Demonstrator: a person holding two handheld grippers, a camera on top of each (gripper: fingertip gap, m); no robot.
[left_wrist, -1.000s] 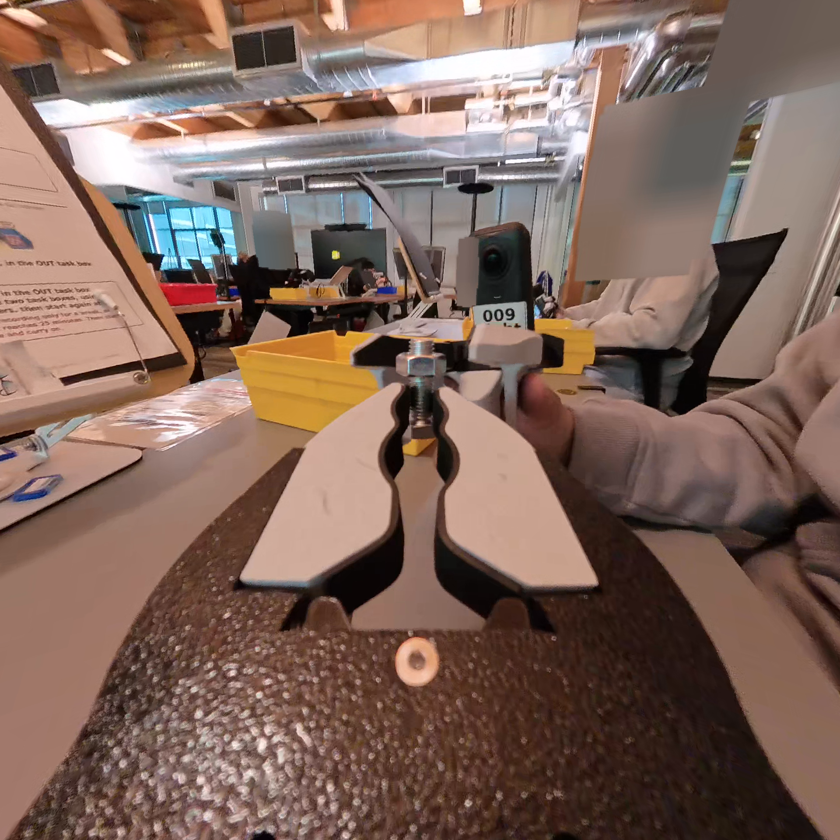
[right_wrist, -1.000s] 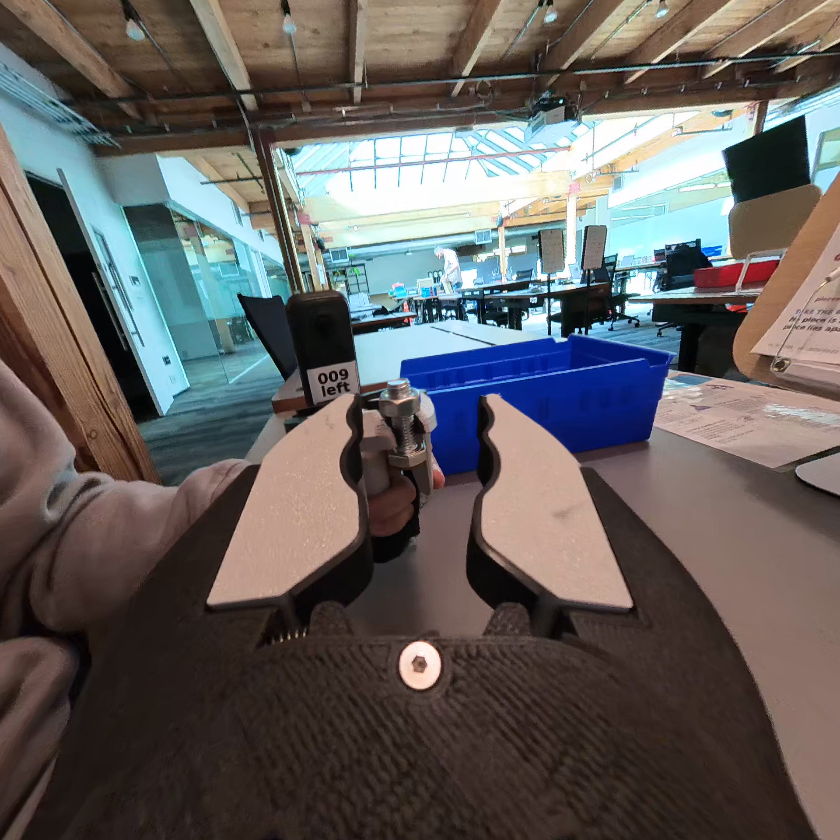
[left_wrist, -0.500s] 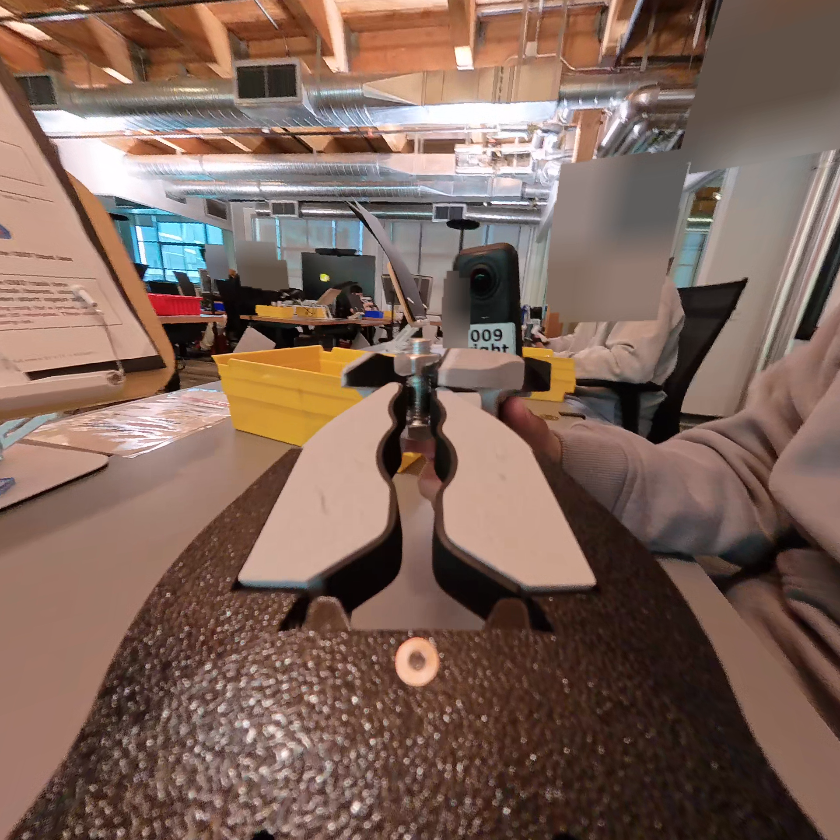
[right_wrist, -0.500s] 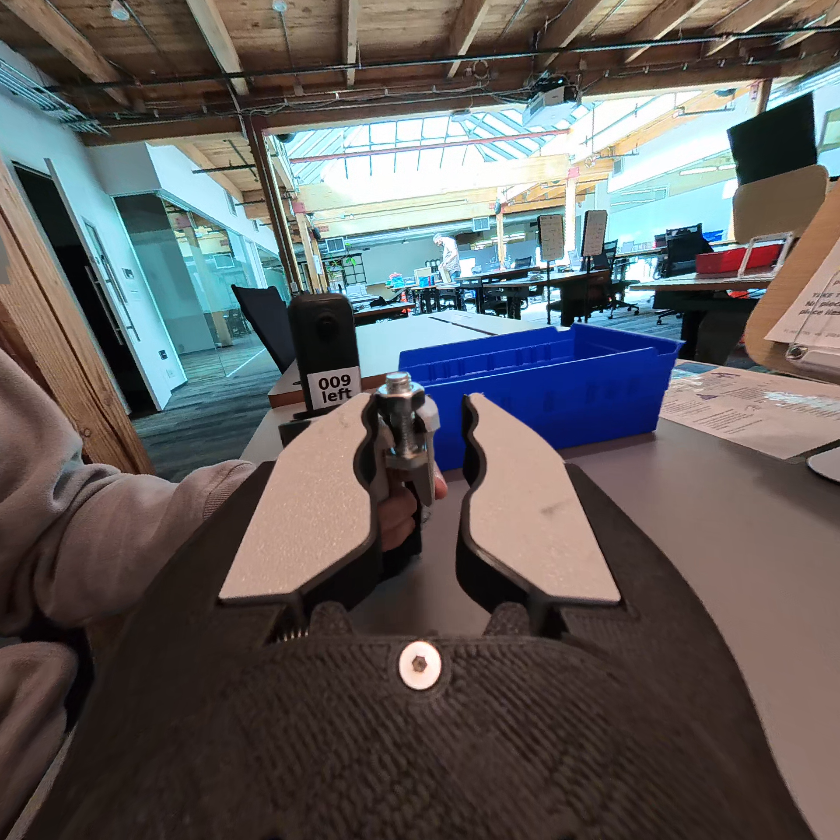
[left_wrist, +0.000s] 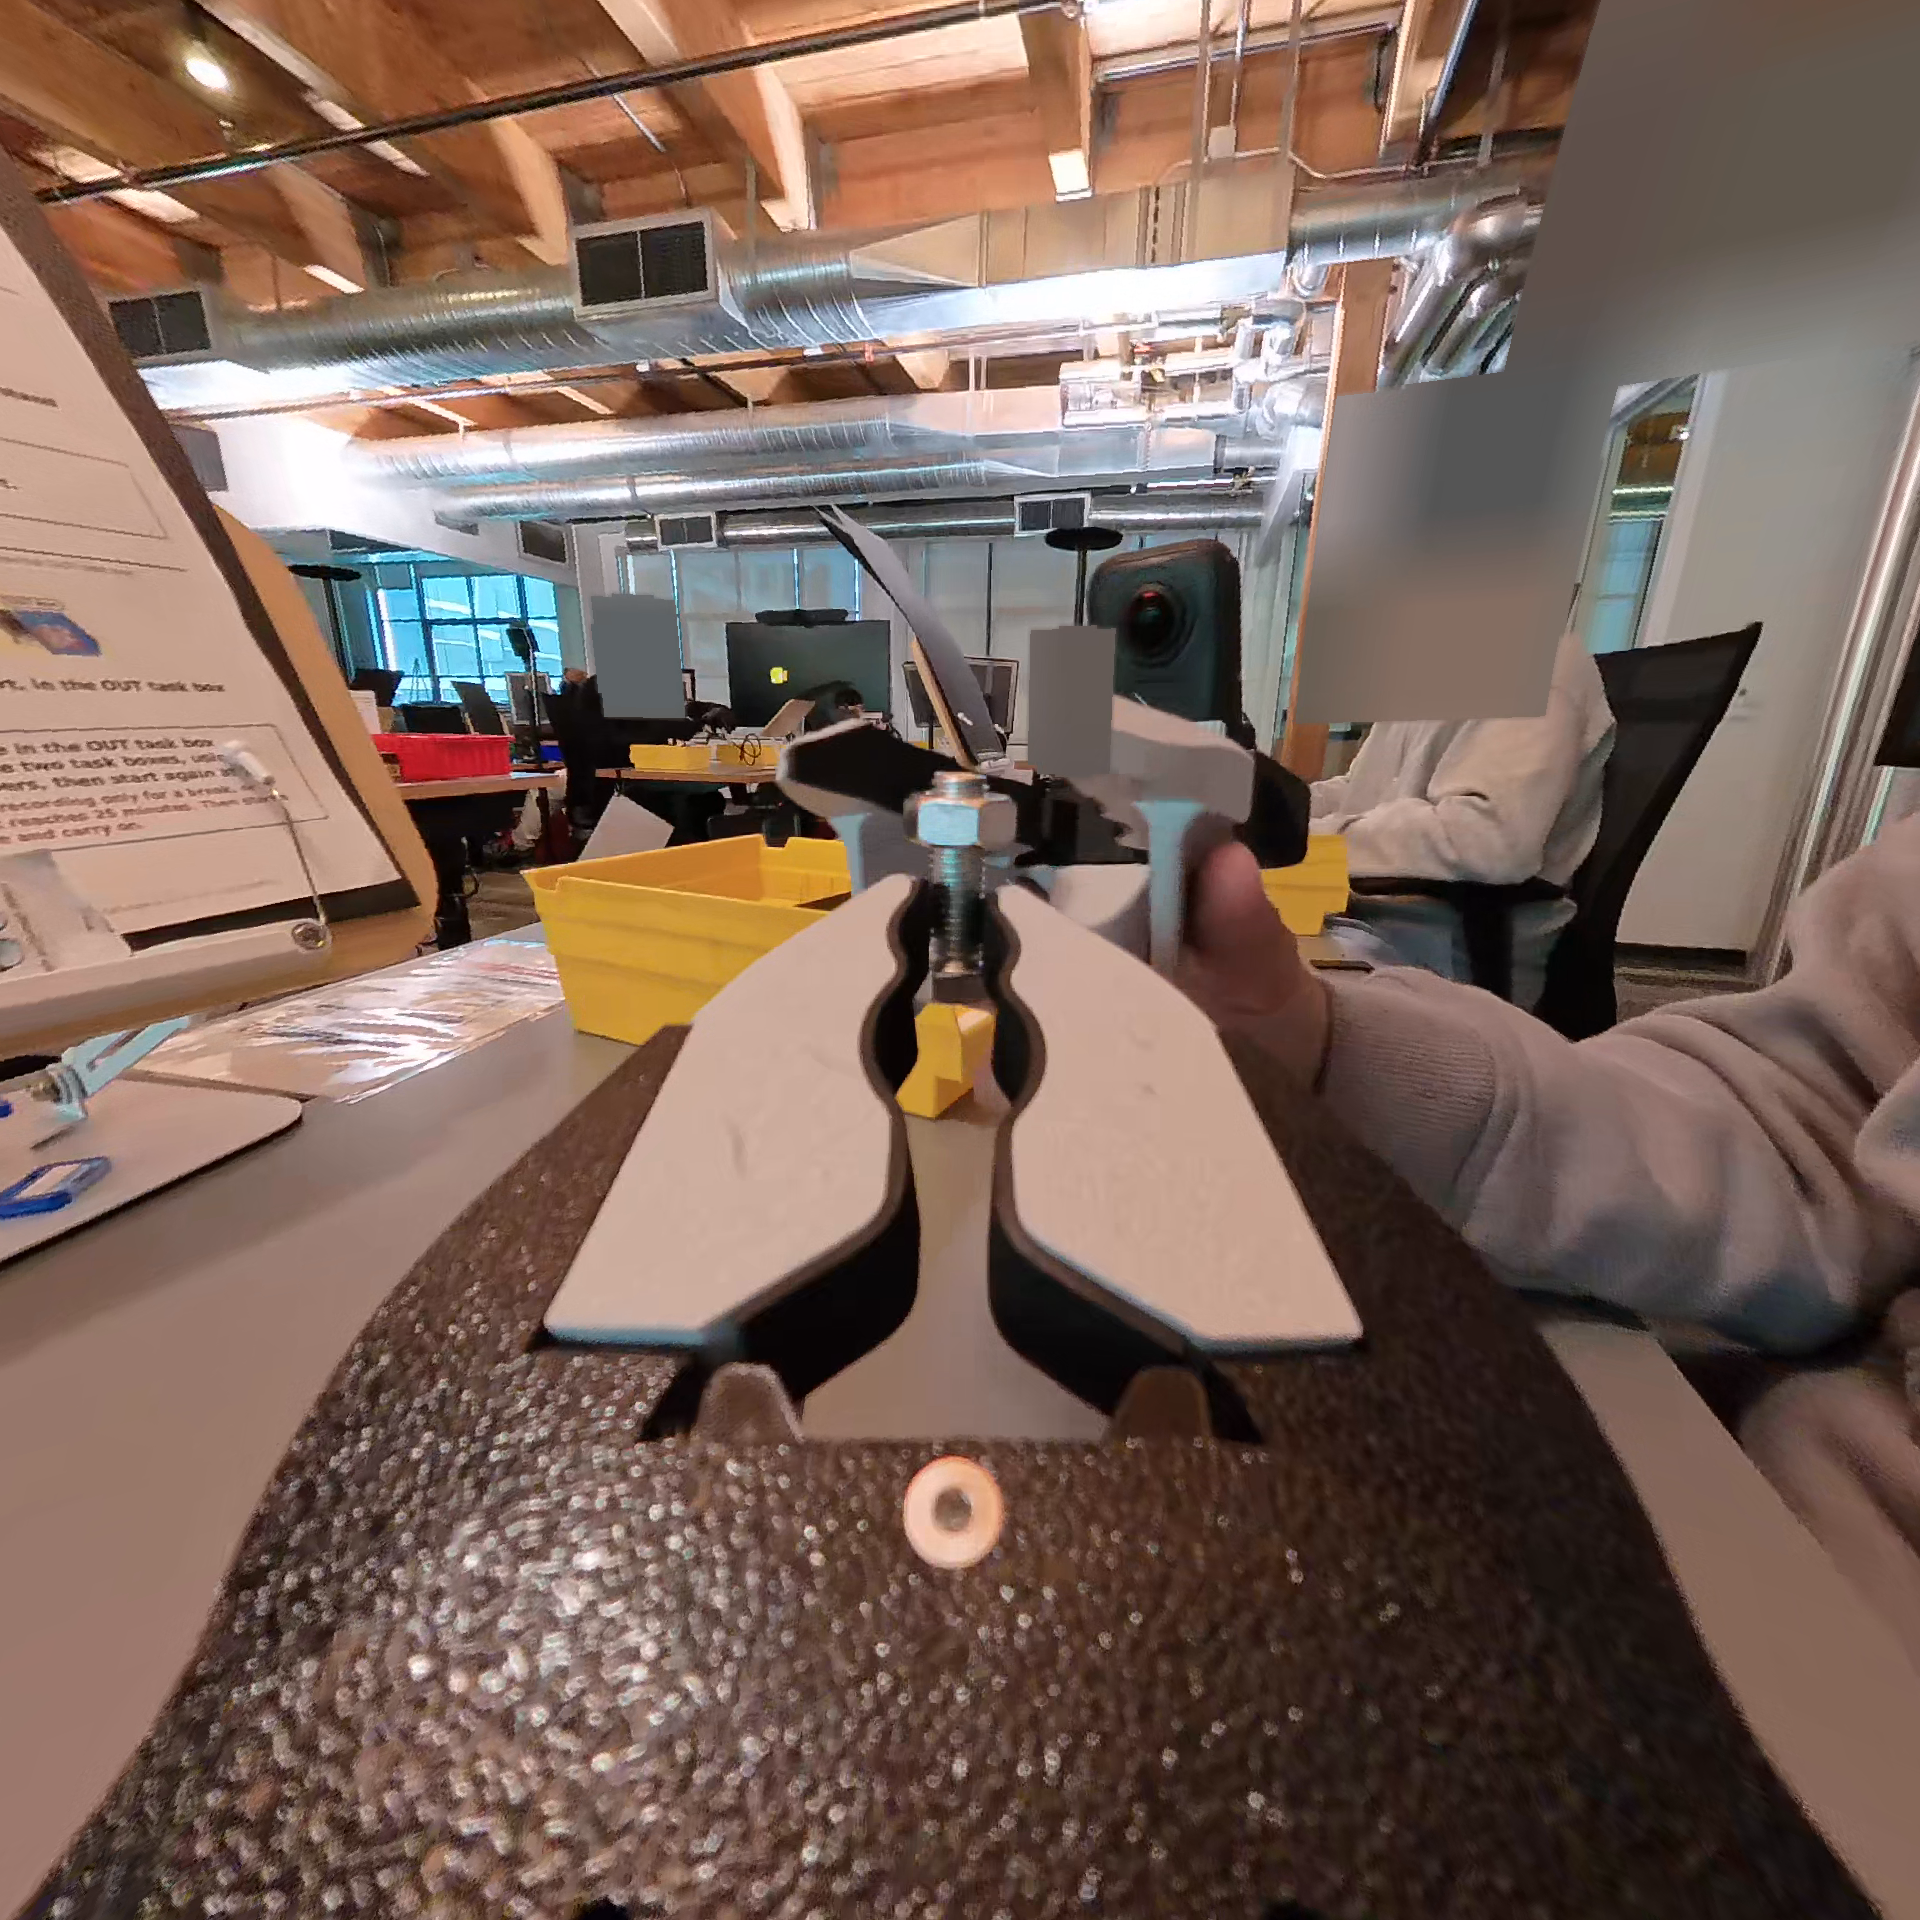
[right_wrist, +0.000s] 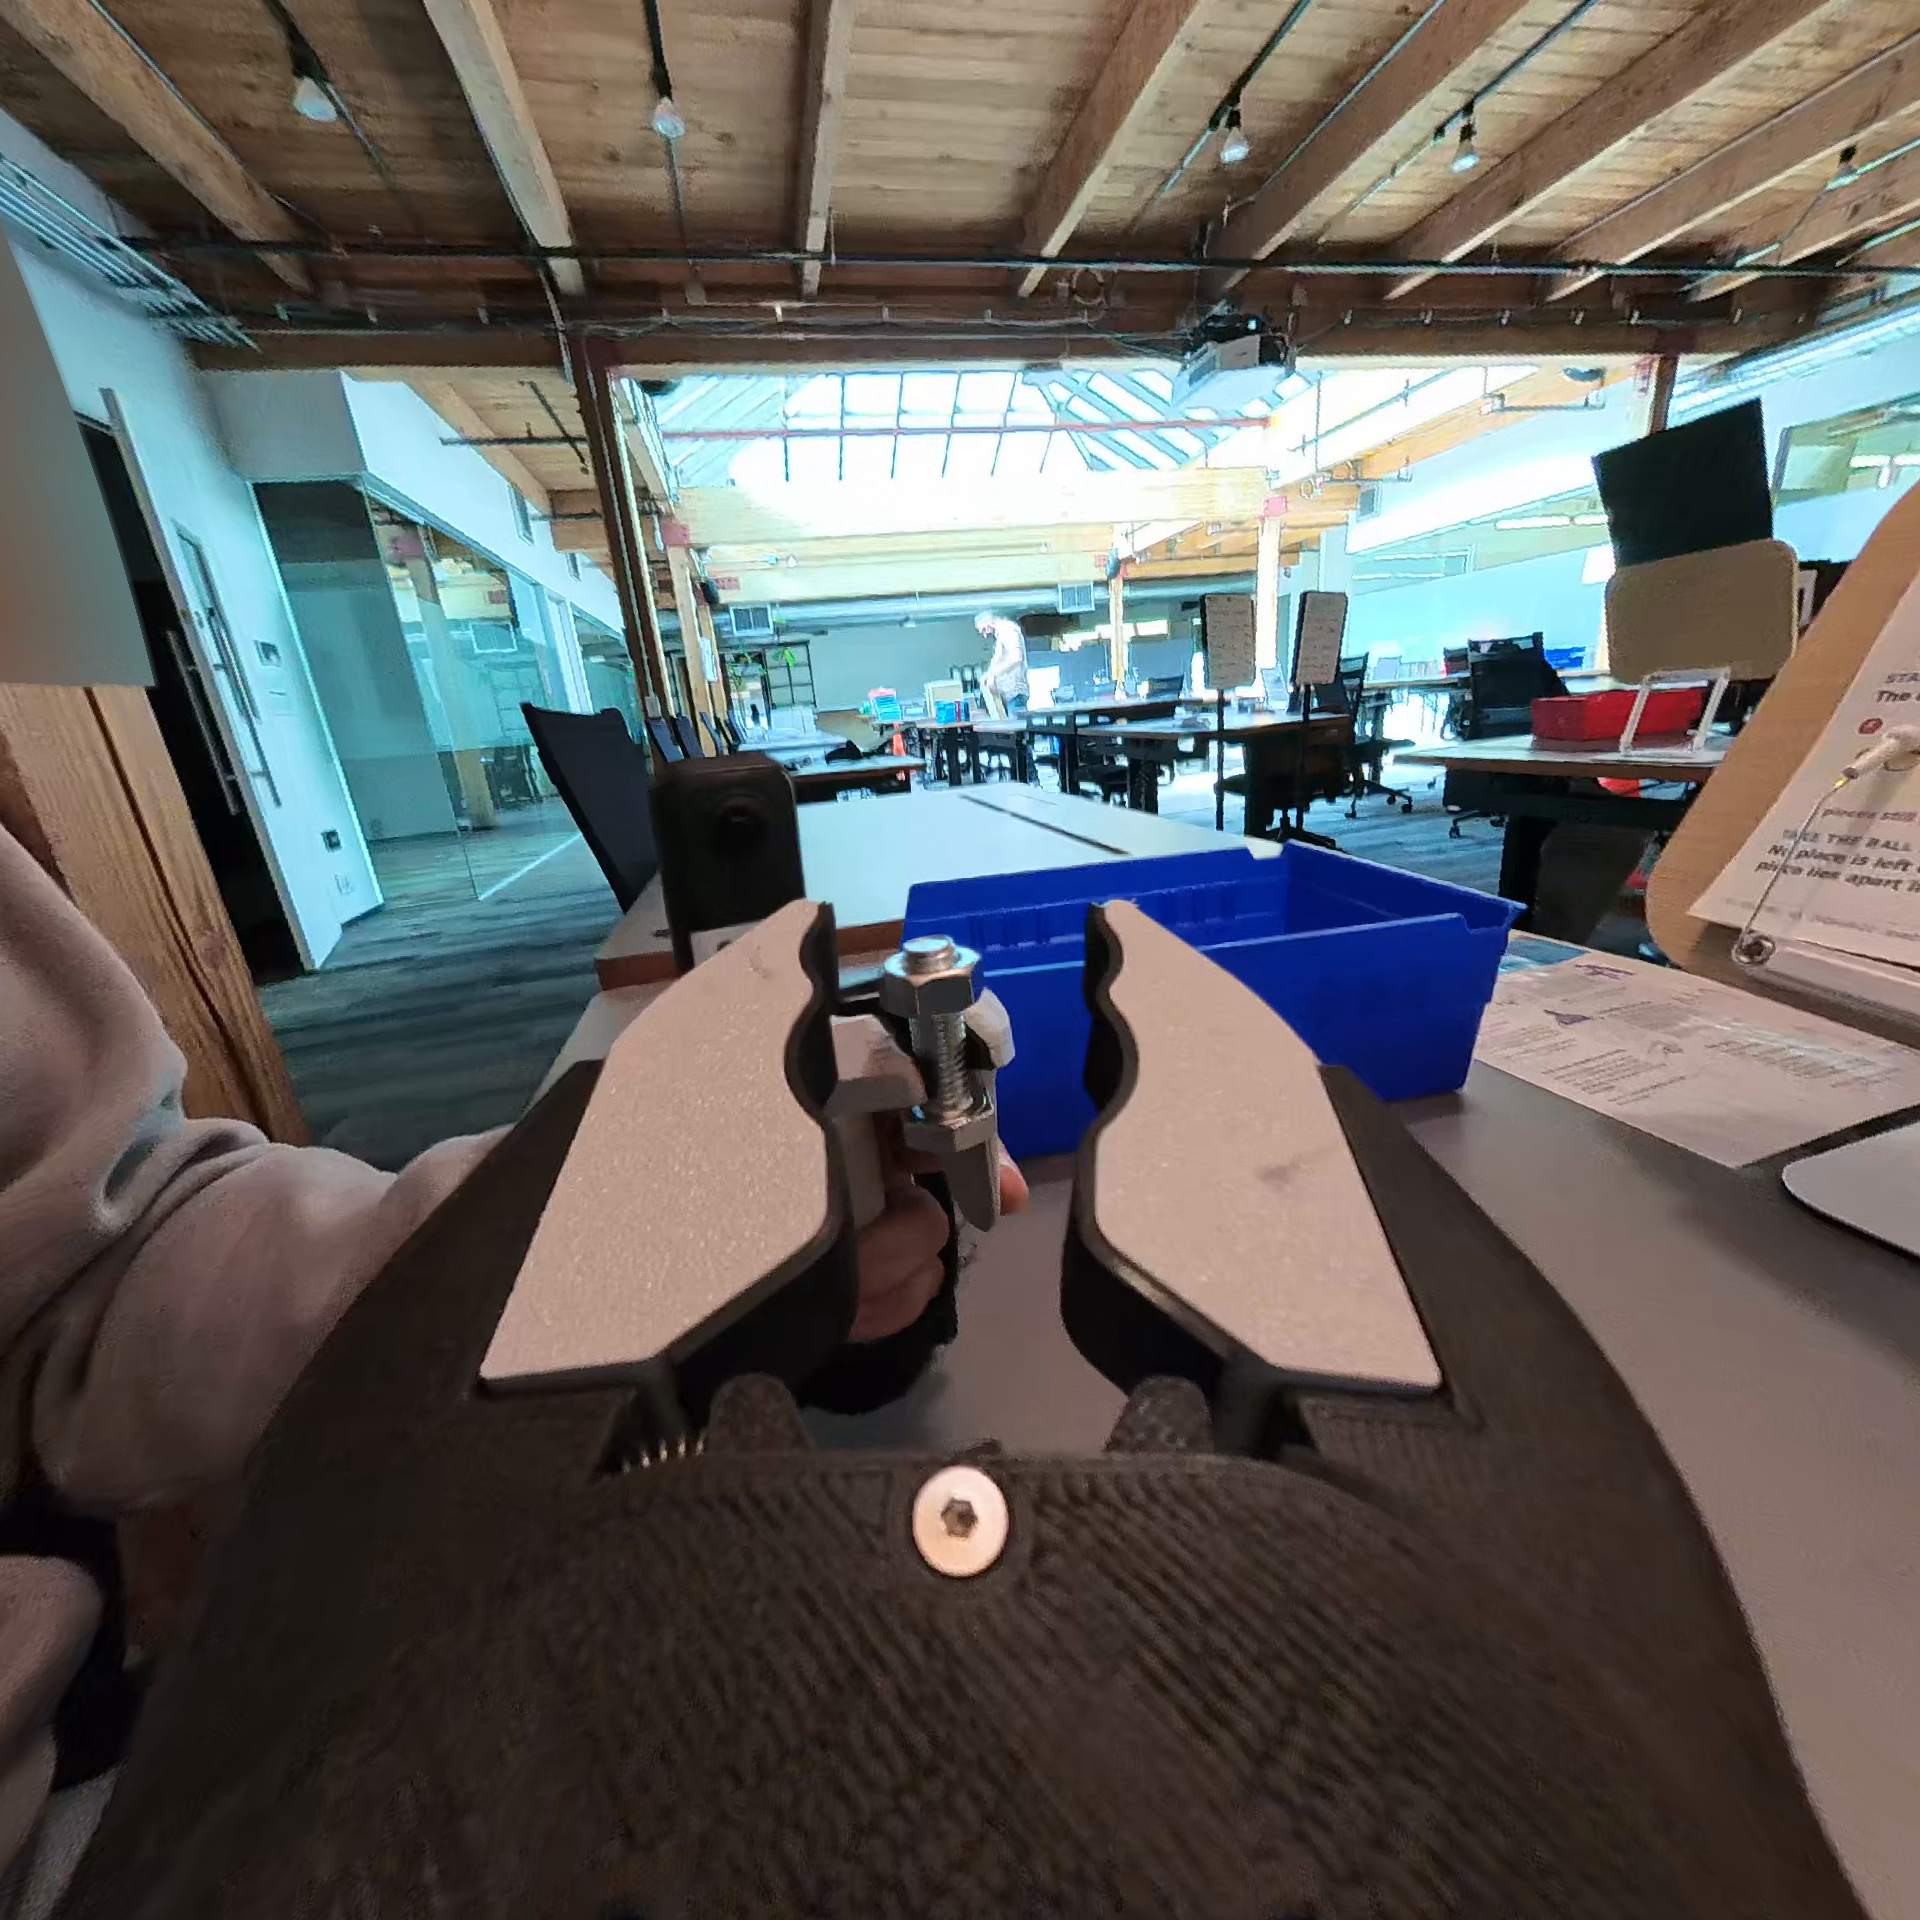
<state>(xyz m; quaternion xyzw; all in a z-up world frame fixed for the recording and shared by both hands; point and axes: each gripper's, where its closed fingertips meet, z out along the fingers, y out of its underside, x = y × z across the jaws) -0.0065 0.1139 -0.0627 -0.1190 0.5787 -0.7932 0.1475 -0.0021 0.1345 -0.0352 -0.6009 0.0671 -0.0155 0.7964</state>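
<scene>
My left gripper is shut on the threaded shank of a silver bolt, which stands upright above the grey table. A silver hex nut sits near the bolt's top. My right gripper is open, its two fingers either side of the nut with a gap on both sides. The left wrist view shows the right gripper's fingers spread wide behind the nut. The right wrist view shows the left gripper's fingers clamped on the bolt low down.
A yellow bin stands behind the left gripper, and a blue bin behind the right one. A clipboard stand with printed sheets is at the table's side. Papers lie flat. A person's sleeve reaches in.
The right jaws narrowed around the nut half a second ago and have opened wider again. The left gripper keeps its hold on the bolt, with the nut still on it.
</scene>
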